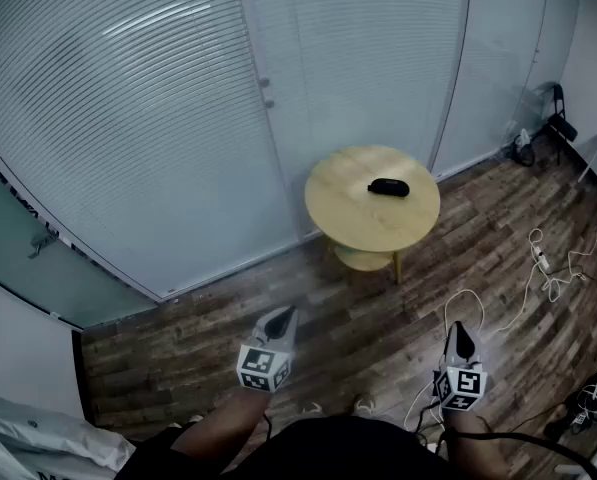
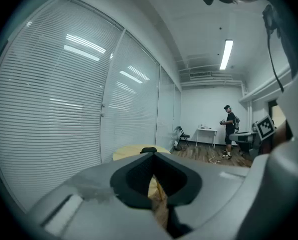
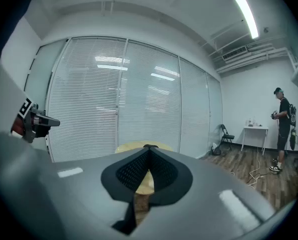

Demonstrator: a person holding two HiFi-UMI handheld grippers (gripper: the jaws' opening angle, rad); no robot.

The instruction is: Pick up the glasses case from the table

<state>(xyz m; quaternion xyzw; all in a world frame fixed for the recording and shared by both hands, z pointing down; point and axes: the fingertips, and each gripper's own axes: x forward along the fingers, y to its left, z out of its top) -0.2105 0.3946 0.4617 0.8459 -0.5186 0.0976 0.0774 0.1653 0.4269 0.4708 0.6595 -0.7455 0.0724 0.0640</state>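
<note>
No word, number, brand or sign can be read in any view. The left gripper [image 1: 289,314] and the right gripper [image 1: 459,328] each carry a white cube faced with black-and-white square marker patterns, which form no letters or digits. Dark print on the crumpled white bag [image 1: 40,446] at the lower left edge of the head view is cut by the frame and too small to make out.
</note>
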